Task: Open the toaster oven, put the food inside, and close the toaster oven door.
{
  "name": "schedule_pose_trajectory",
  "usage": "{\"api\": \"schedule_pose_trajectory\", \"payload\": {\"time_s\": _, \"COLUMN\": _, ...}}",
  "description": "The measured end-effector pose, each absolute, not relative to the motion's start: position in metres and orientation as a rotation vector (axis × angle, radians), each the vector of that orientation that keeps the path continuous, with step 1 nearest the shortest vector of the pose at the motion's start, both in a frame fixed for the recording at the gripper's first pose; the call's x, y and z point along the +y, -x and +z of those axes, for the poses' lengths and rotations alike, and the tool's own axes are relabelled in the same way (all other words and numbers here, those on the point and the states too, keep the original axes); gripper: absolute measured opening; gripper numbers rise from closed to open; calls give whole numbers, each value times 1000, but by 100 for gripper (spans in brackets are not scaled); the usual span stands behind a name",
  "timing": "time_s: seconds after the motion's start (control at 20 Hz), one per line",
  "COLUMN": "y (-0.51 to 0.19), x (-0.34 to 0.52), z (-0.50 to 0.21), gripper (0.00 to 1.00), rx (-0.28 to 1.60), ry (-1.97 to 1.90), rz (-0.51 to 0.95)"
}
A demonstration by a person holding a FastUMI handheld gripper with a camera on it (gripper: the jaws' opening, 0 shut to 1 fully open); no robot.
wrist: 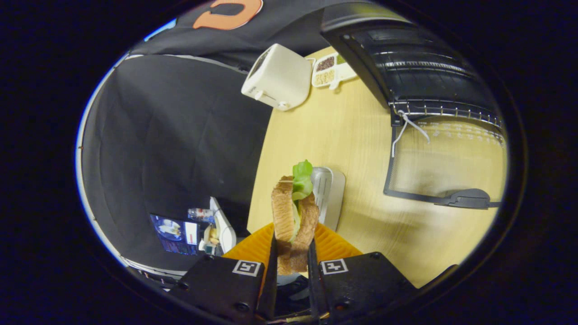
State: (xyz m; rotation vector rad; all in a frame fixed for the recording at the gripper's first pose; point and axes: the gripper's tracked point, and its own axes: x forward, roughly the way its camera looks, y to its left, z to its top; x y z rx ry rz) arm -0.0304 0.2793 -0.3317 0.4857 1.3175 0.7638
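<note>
Gripper [291,255] clamps a toasted lettuce sandwich [294,212], long axis pointing ahead; black toaster oven [406,58] far right, door [442,158] open; white toaster [277,76] far left.

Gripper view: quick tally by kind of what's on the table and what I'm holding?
Toaster oven, door open: 1
White toaster: 1
Compartment tray: 1
Orange plate: 1
White dish: 1
Sandwich clamped in the gripper: 1
Total: 6
</note>
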Motion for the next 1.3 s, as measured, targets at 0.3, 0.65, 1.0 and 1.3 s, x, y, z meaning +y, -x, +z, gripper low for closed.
{"api": "schedule_pose_trajectory", "payload": {"time_s": 0.3, "y": 3, "x": 224, "z": -283, "gripper": 35, "rx": 1123, "ry": -621, "rz": 675}}
{"api": "schedule_pose_trajectory", "payload": {"time_s": 0.65, "y": -51, "x": 130, "z": -299, "gripper": 35, "rx": 911, "ry": -814, "rz": 424}}
{"api": "schedule_pose_trajectory", "payload": {"time_s": 1.0, "y": -134, "x": 98, "z": -312, "gripper": 35, "rx": 701, "ry": -1072, "rz": 334}}
{"api": "schedule_pose_trajectory", "payload": {"time_s": 1.3, "y": -189, "x": 79, "z": -339, "gripper": 38, "rx": 536, "ry": -1205, "rz": 180}}
